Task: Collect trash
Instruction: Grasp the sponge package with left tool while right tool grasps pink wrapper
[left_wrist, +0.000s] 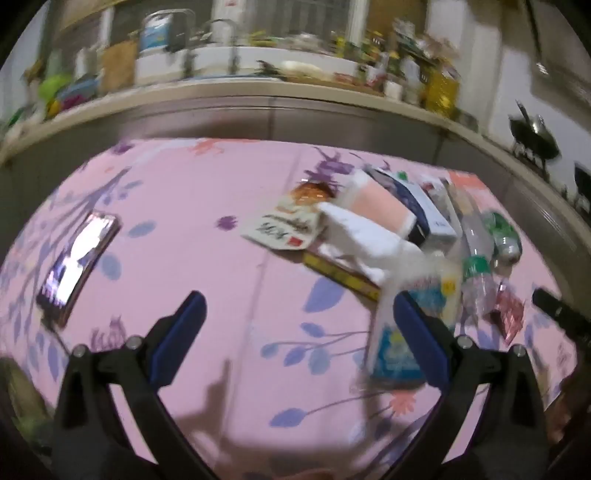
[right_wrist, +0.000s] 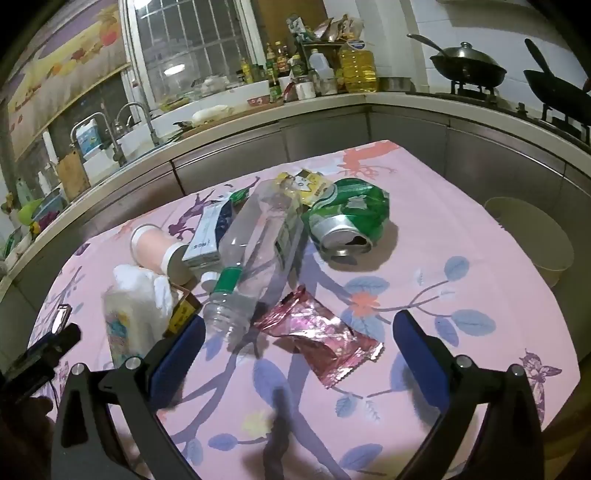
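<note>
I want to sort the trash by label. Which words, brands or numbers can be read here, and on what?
No text can be read with certainty.
Carton: print too small.
Yellow packet: print blurred.
Snack bag: characters blurred.
Can: label crumpled, unreadable.

Kitchen counter (right_wrist: 332, 101), barred window (right_wrist: 192, 40), pink tablecloth (right_wrist: 461, 221).

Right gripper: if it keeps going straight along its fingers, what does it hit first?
Most likely the crumpled pink foil wrapper, which lies on the pink tablecloth midway between the open fingers of the right gripper. The clear plastic bottle sits just beyond and left. Depth is hard to judge in this fisheye view.
</note>
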